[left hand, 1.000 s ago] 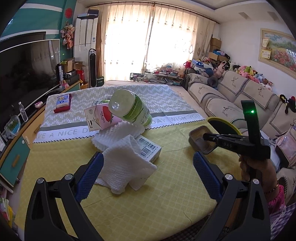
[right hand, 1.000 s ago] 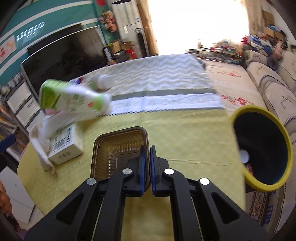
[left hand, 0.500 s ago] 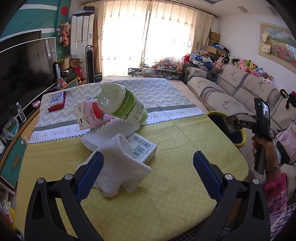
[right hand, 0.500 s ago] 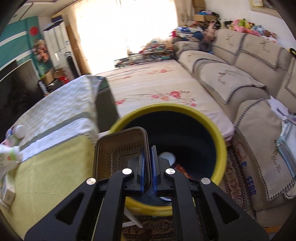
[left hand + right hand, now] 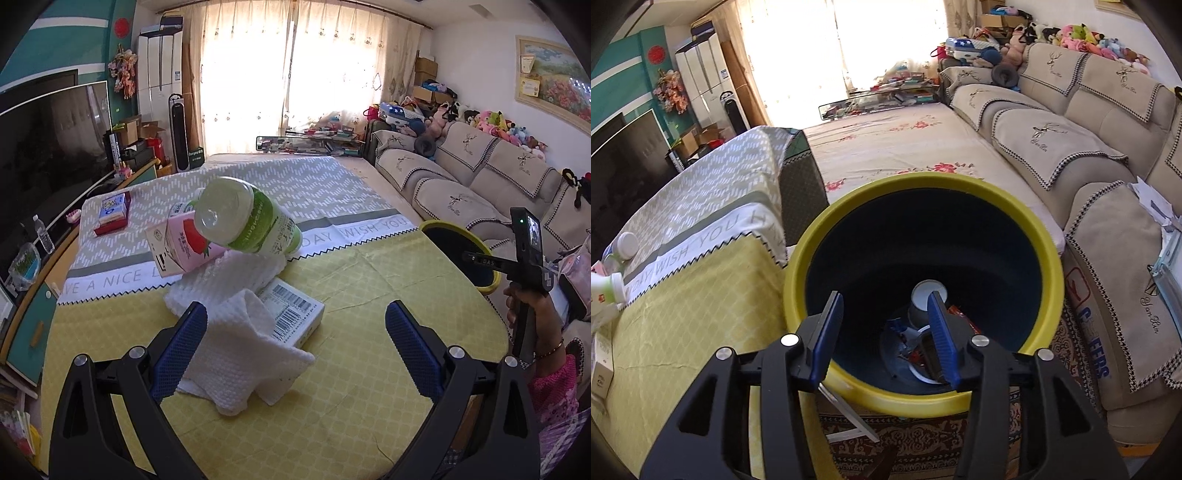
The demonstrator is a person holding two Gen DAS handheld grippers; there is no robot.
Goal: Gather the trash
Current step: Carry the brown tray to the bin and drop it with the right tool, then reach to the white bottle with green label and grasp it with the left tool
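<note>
My left gripper (image 5: 295, 314) hovers open over the yellow tablecloth, with nothing between its jaws. Just ahead of it lie a white foam net (image 5: 243, 347), a barcoded white box (image 5: 295, 317), a green-labelled plastic bottle (image 5: 251, 221) and a pink strawberry carton (image 5: 181, 245). My right gripper (image 5: 884, 299) hangs over the mouth of the yellow-rimmed bin (image 5: 923, 181); its jaws are opening and nothing is between them. A paper cup (image 5: 929, 291) and wrappers lie at the bin's bottom. In the left wrist view the right gripper (image 5: 476, 258) reaches over the bin (image 5: 443, 227), held by a hand.
A red and blue packet (image 5: 112, 212) sits at the table's far left. The sofa (image 5: 1108, 221) runs along the right, close behind the bin. A TV (image 5: 48, 147) stands to the left, and the table edge (image 5: 768, 251) borders the bin.
The right gripper carried the brown plastic tray from the table to above the bin and opened; the tray is gone from its jaws. The left gripper has hardly moved.
</note>
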